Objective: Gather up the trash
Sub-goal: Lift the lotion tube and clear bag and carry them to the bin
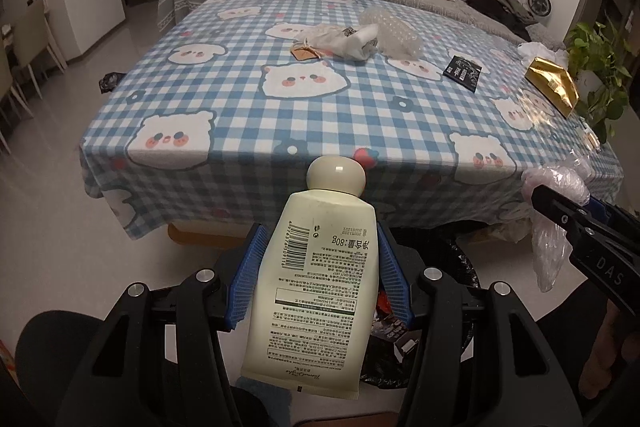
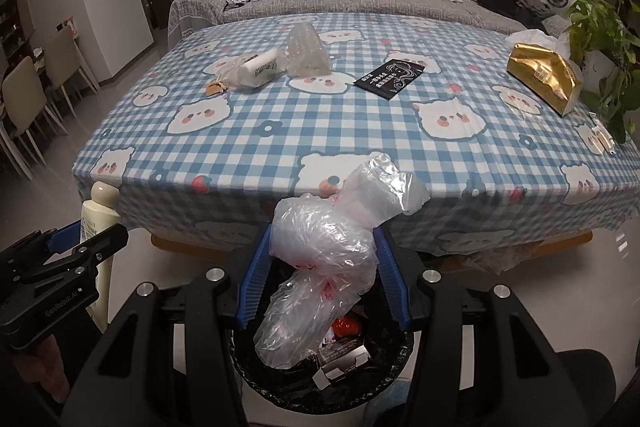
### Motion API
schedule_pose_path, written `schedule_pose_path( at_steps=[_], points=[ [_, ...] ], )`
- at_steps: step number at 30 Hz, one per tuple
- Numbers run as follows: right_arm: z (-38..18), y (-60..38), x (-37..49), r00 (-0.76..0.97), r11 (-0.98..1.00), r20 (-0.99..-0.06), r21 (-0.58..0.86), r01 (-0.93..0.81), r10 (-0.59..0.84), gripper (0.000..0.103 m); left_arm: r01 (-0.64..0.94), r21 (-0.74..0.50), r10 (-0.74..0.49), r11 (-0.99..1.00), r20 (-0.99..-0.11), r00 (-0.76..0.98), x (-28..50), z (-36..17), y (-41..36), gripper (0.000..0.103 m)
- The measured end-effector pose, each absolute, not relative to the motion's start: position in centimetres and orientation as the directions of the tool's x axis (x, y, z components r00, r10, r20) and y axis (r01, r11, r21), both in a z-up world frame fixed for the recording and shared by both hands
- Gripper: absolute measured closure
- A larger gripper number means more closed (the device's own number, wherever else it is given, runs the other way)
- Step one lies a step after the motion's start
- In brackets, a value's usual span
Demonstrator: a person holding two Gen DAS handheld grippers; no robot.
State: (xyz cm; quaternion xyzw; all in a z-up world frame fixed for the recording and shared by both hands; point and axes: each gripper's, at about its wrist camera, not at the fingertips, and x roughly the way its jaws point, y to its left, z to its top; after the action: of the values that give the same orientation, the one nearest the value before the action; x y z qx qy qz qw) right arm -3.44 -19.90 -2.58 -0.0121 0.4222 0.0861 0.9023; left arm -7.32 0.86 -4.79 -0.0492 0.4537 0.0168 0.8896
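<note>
Both grippers clenched — left gripper (image 1: pixel 320 267) on tube (image 1: pixel 316 291), right gripper (image 2: pixel 324 267) on bag (image 2: pixel 324 247) — before checked tablecloth (image 2: pixel 280 123).

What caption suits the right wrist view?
Right gripper holds a crumpled clear plastic bag above the black-lined trash bin, checkered table behind.

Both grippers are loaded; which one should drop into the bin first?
Right, probably. The right gripper holds its plastic bag directly above the bin; the left gripper's tube hangs off to one side.
</note>
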Motion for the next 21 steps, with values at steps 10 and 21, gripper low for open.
schedule_pose_path(
  at_steps=[10,21],
  points=[
    [-5.6,-19.6,-5.0,0.595,0.984,-0.79,0.058,-0.17,0.149,0.054,-0.094,-0.081,-0.015,0.992,-0.829,0.559,-8.9,-8.2,1.5,0.049],
    [-10.0,-19.2,-4.4,0.527,0.986,-0.84,0.047,-0.163,0.127,0.054,-0.11,-0.091,-0.021,0.99,-0.853,0.522,-8.6,-11.8,2.2,0.049]
  ],
)
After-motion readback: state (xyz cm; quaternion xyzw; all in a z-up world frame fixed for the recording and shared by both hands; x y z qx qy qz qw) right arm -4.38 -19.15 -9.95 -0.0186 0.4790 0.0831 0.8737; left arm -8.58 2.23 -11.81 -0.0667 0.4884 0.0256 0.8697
